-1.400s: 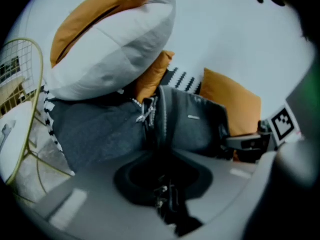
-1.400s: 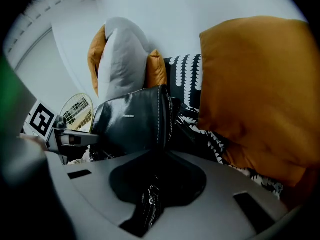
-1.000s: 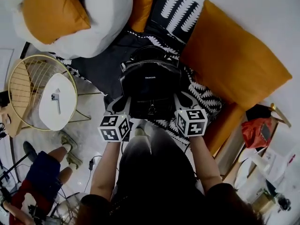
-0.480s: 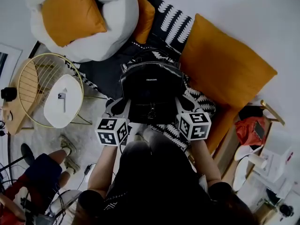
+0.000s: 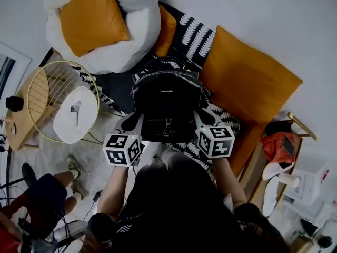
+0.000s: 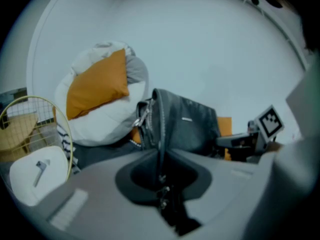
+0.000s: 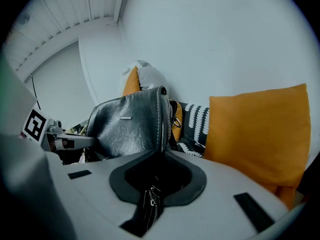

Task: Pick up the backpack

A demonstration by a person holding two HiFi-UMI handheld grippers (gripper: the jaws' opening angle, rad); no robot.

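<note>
A black leather backpack (image 5: 167,101) hangs between my two grippers, above the black-and-white patterned throw (image 5: 197,28) on the sofa. My left gripper (image 5: 132,123) is shut on the bag's left side edge, with the seam and a zip pull pinched between its jaws (image 6: 161,156). At the bag's right side edge my right gripper (image 5: 201,118) is shut as well (image 7: 159,156). In the right gripper view the backpack (image 7: 127,126) stands upright with its front panel showing. The left gripper view shows the backpack (image 6: 185,126) edge-on.
A large orange cushion (image 5: 247,83) lies right of the bag. A white beanbag with an orange pillow (image 5: 95,17) sits at the back left. A gold wire side table (image 5: 63,101) stands left. A seated person's legs (image 5: 47,194) are at the lower left. Clutter (image 5: 284,146) fills the right.
Both grippers have risen together with the backpack held between them, so the bag now hangs higher above the throw.
</note>
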